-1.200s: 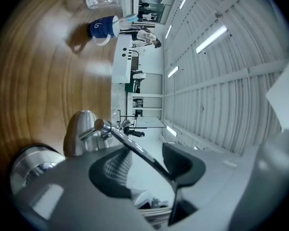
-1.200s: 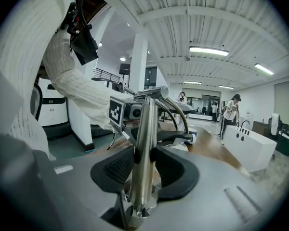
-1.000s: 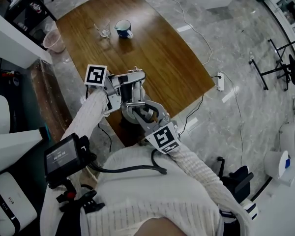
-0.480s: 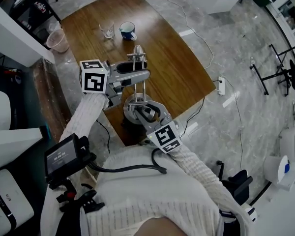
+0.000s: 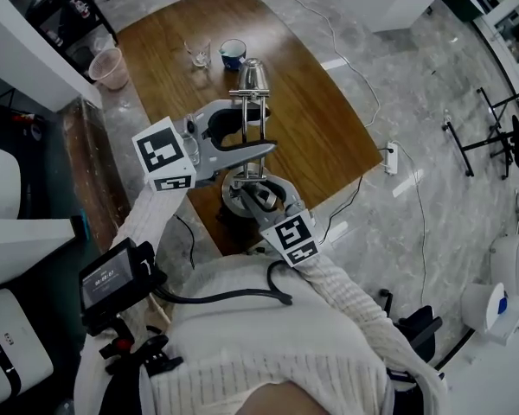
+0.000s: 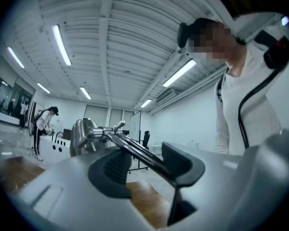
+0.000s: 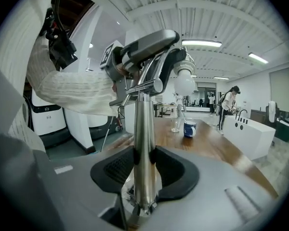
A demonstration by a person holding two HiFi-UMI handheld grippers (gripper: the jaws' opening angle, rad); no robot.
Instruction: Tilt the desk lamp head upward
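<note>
A chrome desk lamp stands on the wooden table (image 5: pixel 311 102). Its head (image 5: pixel 253 74) is raised at the far end of the thin twin-rod arm (image 5: pixel 247 115). My left gripper (image 5: pixel 258 133) reaches in from the left and is shut on that arm. In the left gripper view the arm (image 6: pixel 135 148) runs between the pads to the head (image 6: pixel 84 134). My right gripper (image 5: pixel 253 194) is shut on the upright post (image 7: pixel 144 143) just above the round base (image 5: pixel 233 204). The bulb (image 7: pixel 184 83) shows in the right gripper view.
A blue mug (image 5: pixel 233 53) and a clear glass (image 5: pixel 199 53) stand at the table's far end. A pink bucket (image 5: pixel 111 66) sits on the floor at the far left. A power strip (image 5: pixel 389 158) and its cable lie on the floor to the right.
My left gripper has risen with the lamp arm in it. The lamp head swung up and away toward the mug. The right gripper stayed on the post.
</note>
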